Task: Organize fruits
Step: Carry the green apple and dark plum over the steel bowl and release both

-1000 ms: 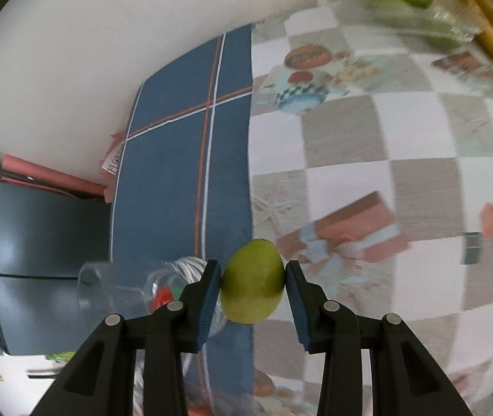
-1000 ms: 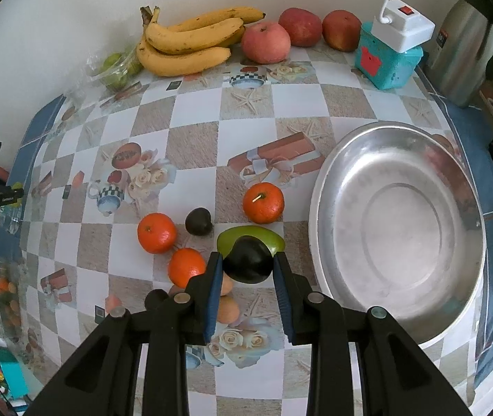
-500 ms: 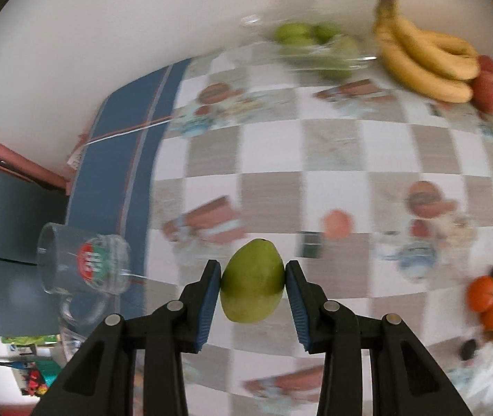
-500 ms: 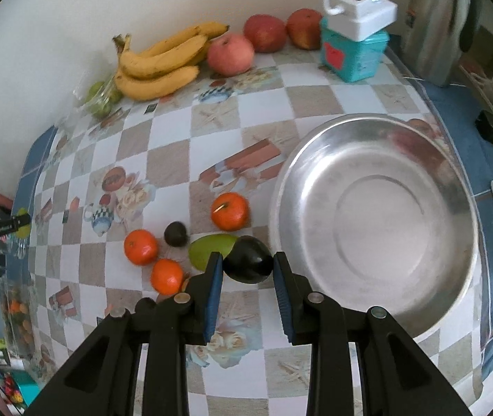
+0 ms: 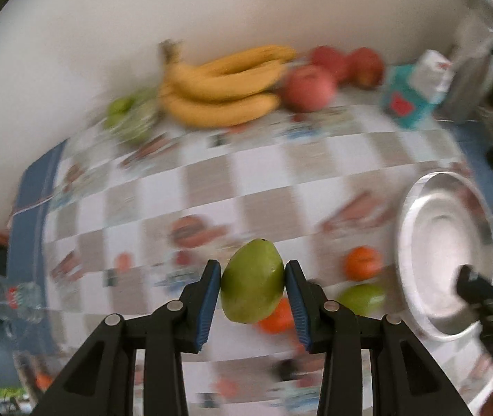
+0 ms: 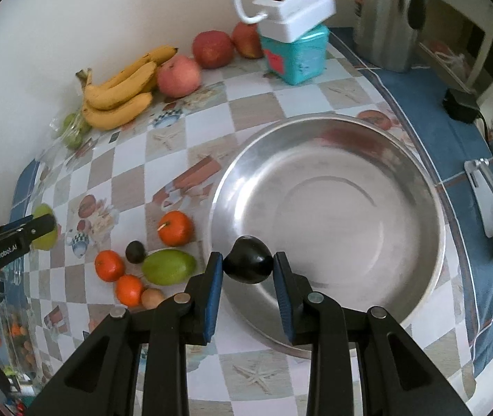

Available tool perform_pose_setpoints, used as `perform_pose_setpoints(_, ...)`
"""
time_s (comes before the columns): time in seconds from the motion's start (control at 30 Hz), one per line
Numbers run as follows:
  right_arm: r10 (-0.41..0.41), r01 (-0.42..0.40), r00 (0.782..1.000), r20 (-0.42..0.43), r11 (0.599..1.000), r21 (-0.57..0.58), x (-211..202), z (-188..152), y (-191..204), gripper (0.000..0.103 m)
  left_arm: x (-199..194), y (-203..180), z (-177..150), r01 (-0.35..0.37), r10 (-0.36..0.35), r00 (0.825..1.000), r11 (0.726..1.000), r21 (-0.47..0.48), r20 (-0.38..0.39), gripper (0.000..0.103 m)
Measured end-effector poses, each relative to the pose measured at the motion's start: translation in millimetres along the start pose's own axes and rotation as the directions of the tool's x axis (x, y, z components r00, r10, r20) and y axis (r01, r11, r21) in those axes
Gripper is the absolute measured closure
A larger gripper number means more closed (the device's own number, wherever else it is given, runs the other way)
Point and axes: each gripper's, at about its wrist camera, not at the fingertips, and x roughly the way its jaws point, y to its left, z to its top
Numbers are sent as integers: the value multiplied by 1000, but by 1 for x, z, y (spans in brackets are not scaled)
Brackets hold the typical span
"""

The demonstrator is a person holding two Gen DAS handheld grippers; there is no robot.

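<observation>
My left gripper (image 5: 251,282) is shut on a green mango (image 5: 251,280) and holds it above the checkered table; it also shows at the left edge of the right wrist view (image 6: 43,227). My right gripper (image 6: 248,265) is shut on a dark avocado (image 6: 249,259), held above the near left rim of the steel bowl (image 6: 420,180). The bowl is empty and also shows in the left wrist view (image 5: 416,277). On the table left of the bowl lie a second green mango (image 6: 168,266), three oranges (image 6: 175,228), a small dark fruit (image 6: 135,251) and a small brown fruit (image 6: 152,298).
Bananas (image 6: 120,92), red apples (image 6: 212,48) and bagged green fruit (image 6: 71,131) line the wall. A teal box with a white switch unit (image 6: 295,27) and a steel kettle (image 6: 385,17) stand behind the bowl. A glass mug (image 5: 14,298) sits at the left table edge.
My left gripper has swung right with the mango, from the table's blue left edge toward the fruit pile and bowl. My right gripper has carried the avocado right, over the bowl's rim.
</observation>
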Motion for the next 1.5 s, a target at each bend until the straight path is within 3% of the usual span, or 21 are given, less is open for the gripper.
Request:
perform_pose_setpoints(0.2, -19, 18, 1000, 7, 997, 78, 0, 2, -31, 72, -8, -80, 9, 112, -114, 992, 992, 55, 43, 62)
perform_pose_setpoints(0.53, -100, 97, 995, 6, 978, 183, 3, 6, -83, 72, 15, -142, 13, 216, -217, 976, 974, 69, 19, 62)
perform_pose_setpoints(1.0, -113, 126, 991, -75, 971, 205, 25, 1, -95, 72, 57, -146, -1, 253, -255, 966, 967, -33, -42, 62)
perform_pose_setpoints(1.37, -111, 128, 989, -100, 975, 182, 26, 3, -89, 62, 48, -132, -4, 306, -309, 951, 949, -80, -28, 61)
perform_pose_setpoints(1.5, -122, 138, 988, -99, 976, 167, 23, 4, -85, 62, 38, -115, -3, 291, -293, 956, 949, -122, -3, 60)
